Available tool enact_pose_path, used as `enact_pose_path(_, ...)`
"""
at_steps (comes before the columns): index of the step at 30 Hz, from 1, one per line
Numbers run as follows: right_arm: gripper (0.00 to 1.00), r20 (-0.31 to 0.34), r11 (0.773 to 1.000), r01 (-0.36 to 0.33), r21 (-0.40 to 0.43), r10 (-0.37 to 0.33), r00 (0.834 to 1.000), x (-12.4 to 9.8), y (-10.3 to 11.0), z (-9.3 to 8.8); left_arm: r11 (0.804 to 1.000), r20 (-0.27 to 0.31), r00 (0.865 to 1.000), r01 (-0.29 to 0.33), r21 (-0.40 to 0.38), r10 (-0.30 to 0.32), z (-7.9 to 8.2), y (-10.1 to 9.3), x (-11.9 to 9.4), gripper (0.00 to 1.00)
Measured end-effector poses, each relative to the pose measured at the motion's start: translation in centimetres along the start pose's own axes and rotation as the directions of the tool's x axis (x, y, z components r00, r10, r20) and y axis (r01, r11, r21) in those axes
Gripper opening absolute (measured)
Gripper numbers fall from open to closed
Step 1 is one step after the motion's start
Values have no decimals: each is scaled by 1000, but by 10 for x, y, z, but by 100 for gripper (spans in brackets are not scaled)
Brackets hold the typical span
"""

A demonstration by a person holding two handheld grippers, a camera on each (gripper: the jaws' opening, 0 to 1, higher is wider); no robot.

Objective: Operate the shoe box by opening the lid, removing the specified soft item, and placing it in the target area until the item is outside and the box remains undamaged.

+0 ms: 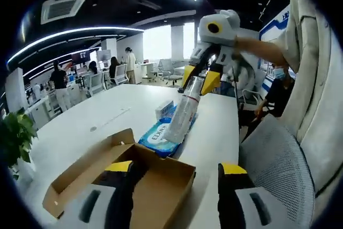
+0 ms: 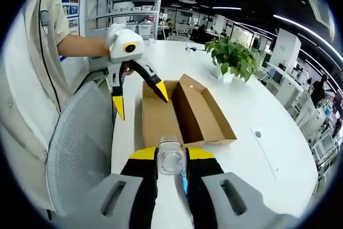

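Note:
The brown cardboard shoe box [image 1: 161,186] lies open on the white table [image 1: 107,116], its lid [image 1: 80,170] folded out flat. In the right gripper view the box [image 2: 206,113] looks empty inside. My left gripper [image 1: 177,167] is open, jaws wide apart above the box's near end, and the right gripper view shows that left gripper [image 2: 140,105] hanging over the box. My right gripper [image 2: 171,156] is shut on a clear, tube-shaped soft item [image 2: 171,160]. From the left gripper view, the right gripper [image 1: 199,81] holds that item [image 1: 182,113] tilted down over the table beyond the box.
A blue wipes pack [image 1: 159,140] and a small white carton [image 1: 163,110] lie just past the box. A grey mesh chair [image 2: 80,148] stands against the table edge beside the person. A potted plant [image 2: 233,57] sits further along the table. People work at desks in the background.

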State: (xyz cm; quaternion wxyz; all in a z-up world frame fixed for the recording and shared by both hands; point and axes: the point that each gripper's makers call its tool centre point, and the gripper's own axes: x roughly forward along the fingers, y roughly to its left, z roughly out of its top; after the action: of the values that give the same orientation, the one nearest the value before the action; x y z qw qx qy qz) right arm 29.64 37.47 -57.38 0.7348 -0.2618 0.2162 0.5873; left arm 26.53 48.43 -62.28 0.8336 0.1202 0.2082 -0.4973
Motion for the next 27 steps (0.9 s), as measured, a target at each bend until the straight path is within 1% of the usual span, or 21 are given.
enact_pose_path(1,16,-6,1000,5,-4,-5,1000,-1,-6,-1,999,-13,1000,-28,-16,28,-3,4,-3,68)
enact_pose_path(2,16,-10,1000,9,-6,-9,1000,-2,-9,-2,999,-19,999,-42,-21,42,-4,6,-6,69)
enact_pose_path(3,16,-18,1000,14,-8,-14,1000,-3,-14,-3,998,-9,998,-61,-20,61,-3,9,-9,70)
enact_pose_path(4,16,-31,1000,24,-18,-24,999,-3,-21,-5,997,-7,998,-68,-21,68,-3,10,-11,70)
enact_pose_path(6,16,-44,999,31,-16,-32,999,-4,-32,-9,995,4,995,-95,-38,96,-3,13,-18,71)
enact_pose_path(8,16,-60,999,45,-17,-46,997,-3,-44,-14,991,9,991,-131,-41,131,-3,18,-25,73)
enact_pose_path(9,16,-63,999,48,-15,-49,997,-2,-49,-15,987,11,987,-159,-39,159,-3,22,-29,74)
enact_pose_path(13,16,-99,998,67,-19,-69,993,1,-70,-26,975,15,976,-215,-58,216,-5,30,-43,77)
enact_pose_path(18,16,-126,997,78,-23,-80,989,6,-89,-33,966,-7,969,-246,-74,246,-15,34,-57,78)
enact_pose_path(23,17,-180,996,75,-42,-81,980,12,-107,-45,957,-17,962,-273,-95,272,-23,37,-67,82)
enact_pose_path(27,17,-223,997,60,-55,-71,972,17,-118,-55,949,-29,956,-292,-118,291,-27,38,-74,85)
